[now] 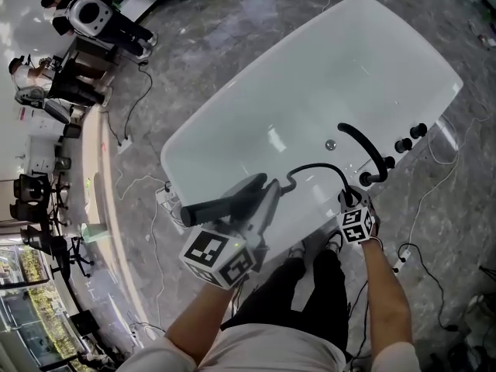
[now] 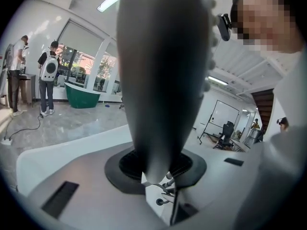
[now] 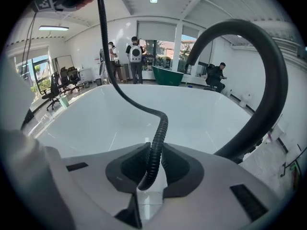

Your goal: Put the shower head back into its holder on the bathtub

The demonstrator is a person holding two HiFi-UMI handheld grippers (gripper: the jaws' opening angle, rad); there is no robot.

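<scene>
You had the shower head (image 1: 221, 204) clamped in your left tool (image 2: 158, 175), raised over the bathtub's (image 1: 310, 76) near left rim, and your right tool (image 3: 152, 178) pinched onto its hose (image 3: 156, 140), so seating it in the holder was not yet done.

Top edge cuts off the shower head (image 2: 163, 71).

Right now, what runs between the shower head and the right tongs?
The black hose, arcing above the white bathtub; the head view shows it.
</scene>
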